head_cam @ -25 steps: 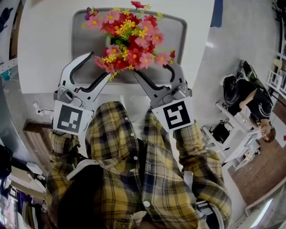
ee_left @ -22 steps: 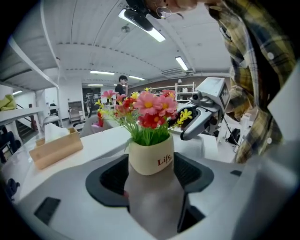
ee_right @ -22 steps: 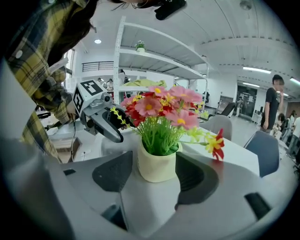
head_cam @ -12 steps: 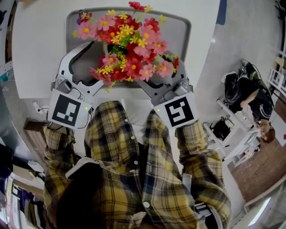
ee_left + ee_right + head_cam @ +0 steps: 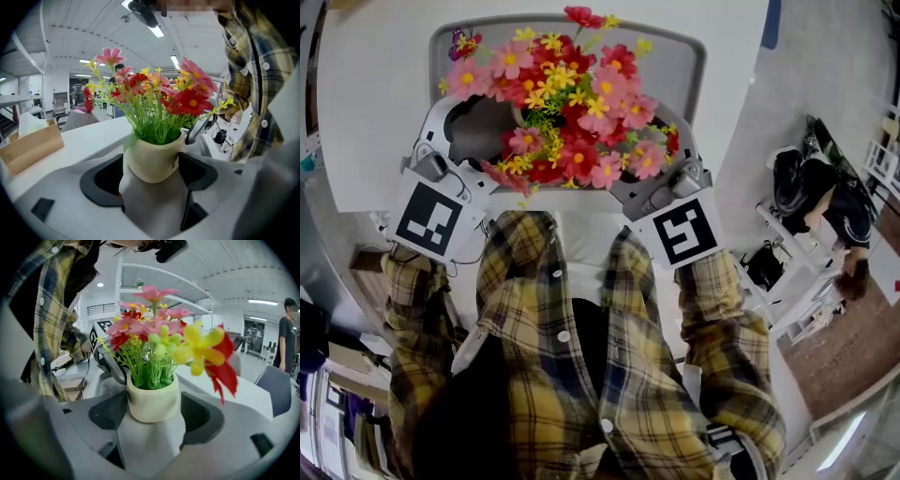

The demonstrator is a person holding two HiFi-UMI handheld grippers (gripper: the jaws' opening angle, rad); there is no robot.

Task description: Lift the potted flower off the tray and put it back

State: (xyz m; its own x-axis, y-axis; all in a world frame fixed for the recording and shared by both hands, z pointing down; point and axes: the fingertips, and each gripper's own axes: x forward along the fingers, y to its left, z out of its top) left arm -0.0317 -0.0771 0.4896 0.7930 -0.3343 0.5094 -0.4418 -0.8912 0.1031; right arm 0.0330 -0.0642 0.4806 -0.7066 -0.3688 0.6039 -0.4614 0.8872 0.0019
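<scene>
Potted flower [image 5: 562,122] upright on the tray [image 5: 680,66], pot between the jaws of the open left tool [image 5: 152,176] and the opening right tool [image 5: 154,413].

My shirt [image 5: 581,384]: yellow plaid with dark checks
My buttons [image 5: 563,336]: small, white
My sleeves [image 5: 722,337]: long, same plaid

Potted flower [image 5: 567,103]: pink, red and yellow blooms on green stems in a small cream pot [image 5: 152,159], upright. It stands toward the near edge of a grey rimmed tray [image 5: 680,80] on a white bench [image 5: 375,112].
</scene>
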